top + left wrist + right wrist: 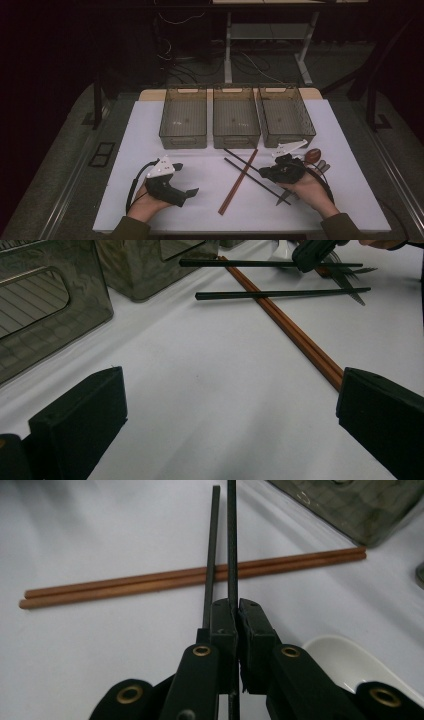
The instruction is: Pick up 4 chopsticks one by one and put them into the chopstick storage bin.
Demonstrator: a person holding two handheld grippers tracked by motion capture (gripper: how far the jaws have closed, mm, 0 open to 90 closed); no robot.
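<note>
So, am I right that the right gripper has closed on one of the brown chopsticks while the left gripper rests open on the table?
Not quite: the right gripper has closed on a black chopstick, as the right gripper view shows. The brown chopsticks lie untouched beneath it. The left gripper does rest open on the table.

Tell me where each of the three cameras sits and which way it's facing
High view: above the person's side, looking forward and down at the white table, both hands and three smoky plastic bins.
Left gripper view: rides the left hand-held gripper, looking between its open black jaws across the table.
Right gripper view: rides the right hand-held gripper, looking along jaws shut on one thin black chopstick.
Shared: all three show the pair of reddish-brown wooden chopsticks.
</note>
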